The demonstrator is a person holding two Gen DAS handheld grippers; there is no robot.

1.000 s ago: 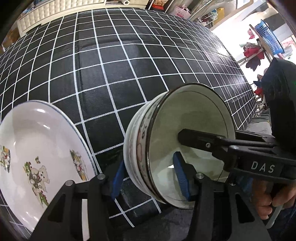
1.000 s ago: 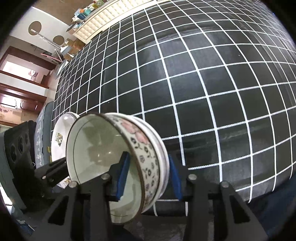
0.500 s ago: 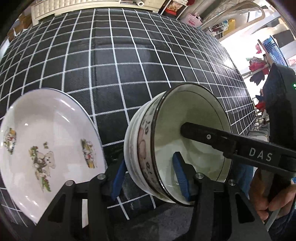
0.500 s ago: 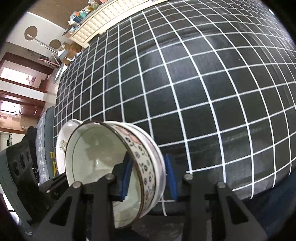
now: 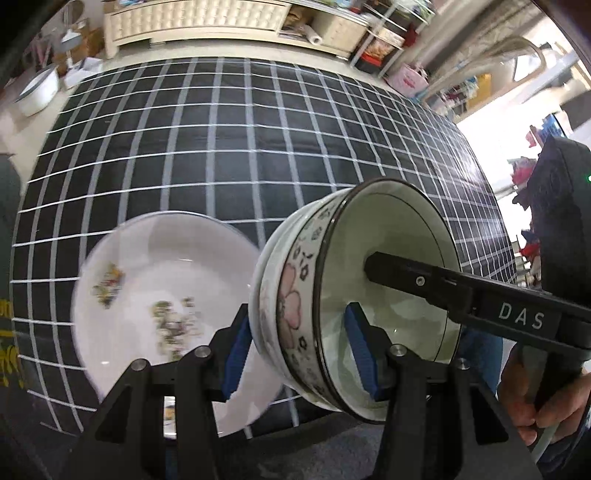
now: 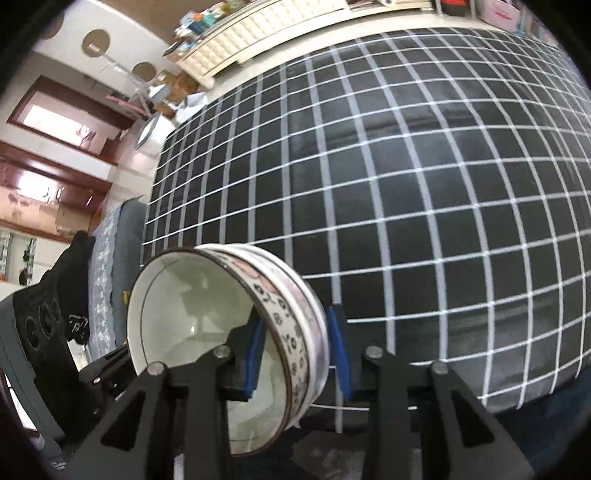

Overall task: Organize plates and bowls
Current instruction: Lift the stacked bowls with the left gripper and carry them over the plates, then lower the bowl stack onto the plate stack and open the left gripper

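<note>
A stack of floral bowls [image 5: 295, 295] is held tilted on its side, the open mouth to the right. My left gripper [image 5: 299, 347] is shut on its rim, one blue pad inside, one outside. My right gripper [image 6: 299, 354] is shut on the same stack [image 6: 295, 325] from the other side; one of its fingers [image 5: 424, 280] reaches into the bowl in the left wrist view. A white plate with a bear print [image 5: 162, 295] lies on the table at the near left, beside the bowls.
The table has a black cloth with a white grid [image 5: 240, 147] [image 6: 406, 184]. Its near edge runs just below the bowls. A white cabinet [image 5: 192, 18] and shelves stand beyond the far edge. A white basin [image 5: 37, 92] sits on the floor at far left.
Both grippers have lifted the bowl stack up and back from the table. More of the room shows now. The plate appears further right in the left wrist view.
</note>
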